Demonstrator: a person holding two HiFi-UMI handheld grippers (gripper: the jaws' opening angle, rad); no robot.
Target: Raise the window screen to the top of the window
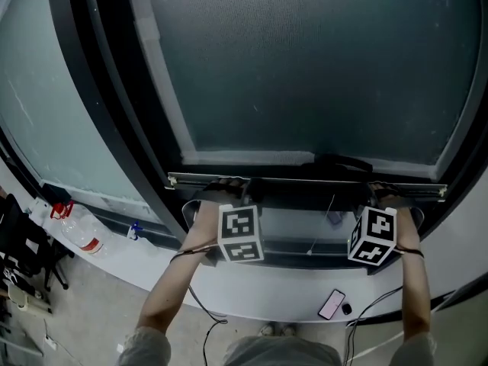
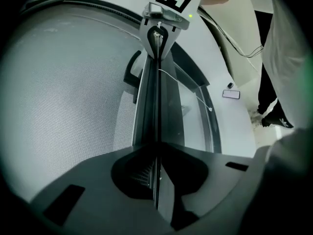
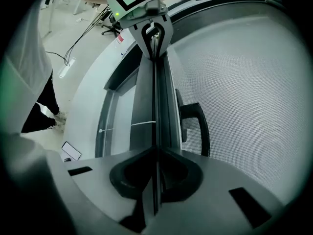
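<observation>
The window screen (image 1: 313, 67) is a grey mesh panel with a metal bottom bar (image 1: 305, 180) that runs across the head view. A black handle (image 1: 343, 162) sits at the bar's middle. My left gripper (image 1: 229, 187) is shut on the bar near its left end. Near the right end my right gripper (image 1: 385, 191) is shut on it too. In the left gripper view the jaws (image 2: 157, 146) pinch the bar's thin edge (image 2: 155, 102), and the right gripper (image 2: 157, 53) clamps it farther along. The right gripper view mirrors this: jaws (image 3: 156, 151) on the bar (image 3: 155, 97), mesh (image 3: 244, 82) to the right.
A dark window frame (image 1: 107, 105) surrounds the screen. Below it runs a pale sill (image 1: 290, 296) that bears a phone (image 1: 332, 304) and cables. A plastic bottle (image 1: 80, 233) and a small blue item (image 1: 136, 229) lie on the sill's left part. A pull cord (image 1: 324, 219) hangs under the bar.
</observation>
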